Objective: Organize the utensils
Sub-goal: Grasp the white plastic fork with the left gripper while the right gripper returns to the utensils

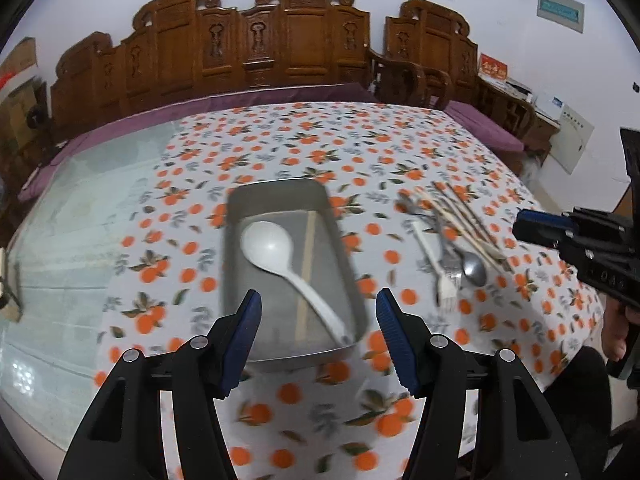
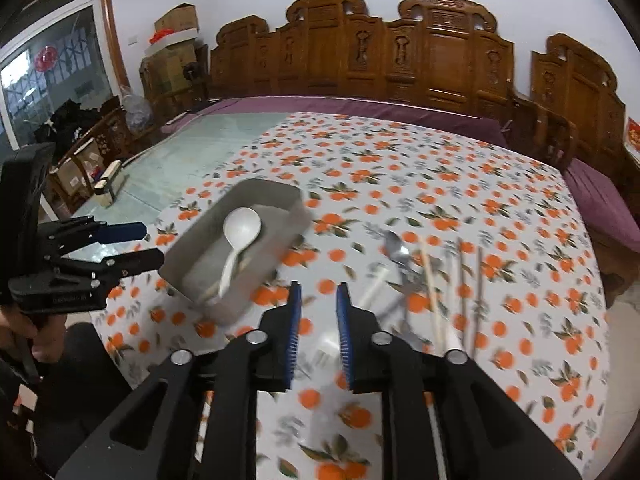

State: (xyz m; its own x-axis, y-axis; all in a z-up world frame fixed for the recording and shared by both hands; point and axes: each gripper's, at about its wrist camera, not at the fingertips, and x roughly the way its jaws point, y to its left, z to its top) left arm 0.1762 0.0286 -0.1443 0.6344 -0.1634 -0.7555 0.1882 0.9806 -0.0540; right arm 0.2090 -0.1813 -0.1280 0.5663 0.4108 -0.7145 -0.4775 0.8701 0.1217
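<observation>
A grey metal tray (image 1: 240,208) (image 2: 280,196) sits on the orange-print tablecloth. Inside lie a white ladle-shaped spoon (image 1: 272,248) (image 2: 240,228) and a wooden chopstick (image 1: 307,256). To the tray's right lie loose utensils: a metal spoon (image 1: 474,268) (image 2: 394,250), a white plastic fork (image 1: 434,268) (image 2: 374,286) and several chopsticks (image 1: 460,212) (image 2: 460,280). My left gripper (image 1: 318,308) is open and empty above the tray's near end. My right gripper (image 2: 318,300) is open and empty, just left of the white fork; it also shows in the left wrist view (image 1: 536,228).
The tablecloth (image 1: 360,140) covers the right part of a glass-topped table (image 1: 80,220). Carved wooden benches (image 1: 280,40) with purple cushions stand behind. A small box (image 2: 108,184) sits on the glass at the left. Cardboard boxes (image 2: 176,20) stand in the far corner.
</observation>
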